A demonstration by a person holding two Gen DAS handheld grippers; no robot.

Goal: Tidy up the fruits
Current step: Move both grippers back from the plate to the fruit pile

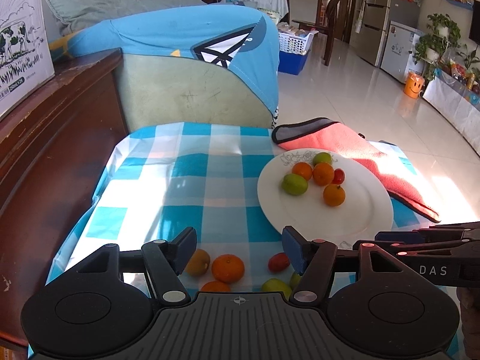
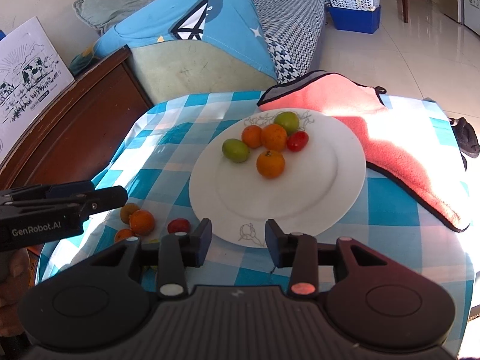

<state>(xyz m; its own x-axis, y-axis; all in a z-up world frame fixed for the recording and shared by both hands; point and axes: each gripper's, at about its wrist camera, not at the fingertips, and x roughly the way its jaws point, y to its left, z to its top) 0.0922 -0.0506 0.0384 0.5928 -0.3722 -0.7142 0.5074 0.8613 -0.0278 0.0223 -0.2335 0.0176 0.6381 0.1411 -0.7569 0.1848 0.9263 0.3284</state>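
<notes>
A white plate [image 1: 354,216] [image 2: 300,204] on the blue checked tablecloth holds several fruits: oranges [image 2: 270,163], green fruits [image 2: 235,149] and a red tomato [image 2: 297,140]. Loose fruits lie on the cloth left of the plate: an orange [image 1: 227,268] [image 2: 142,222], a brownish fruit [image 1: 198,262], a red tomato [image 1: 278,262] [image 2: 178,226] and green ones [image 1: 276,286]. My left gripper [image 1: 238,250] is open and empty, hovering above the loose fruits. My right gripper [image 2: 238,241] is open and empty over the plate's near rim.
A pink cloth [image 1: 360,156] [image 2: 399,138] lies right of the plate, partly under it. A sofa with a blue cover [image 1: 186,69] stands behind the table. A dark wooden cabinet [image 1: 51,138] with a cardboard box [image 1: 21,39] stands at the left.
</notes>
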